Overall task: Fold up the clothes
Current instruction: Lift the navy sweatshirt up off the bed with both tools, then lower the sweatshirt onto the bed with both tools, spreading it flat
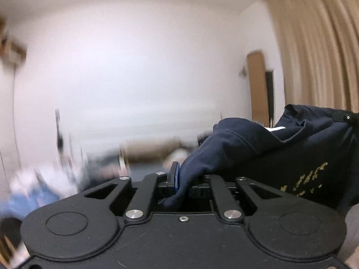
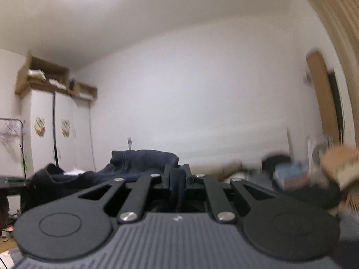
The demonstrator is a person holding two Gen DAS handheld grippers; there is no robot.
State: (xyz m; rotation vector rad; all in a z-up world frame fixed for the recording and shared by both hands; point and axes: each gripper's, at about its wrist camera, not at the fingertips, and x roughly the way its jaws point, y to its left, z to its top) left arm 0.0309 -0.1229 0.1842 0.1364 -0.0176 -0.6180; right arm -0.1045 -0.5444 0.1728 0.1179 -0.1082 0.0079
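One dark navy cotton garment with a flaked gold print [image 1: 280,148] is the only piece of clothing held, and it hangs lifted between two black two-finger grippers, spreading from the centre toward 3 o'clock in the left wrist view. The left gripper [image 1: 179,179] has its jaws clamped on a bunched fold of this cloth. The right gripper [image 2: 177,179] likewise has its jaws pressed together on navy fabric, with the rest of the garment draped toward 9 o'clock, before one white wardrobe [image 2: 56,130].
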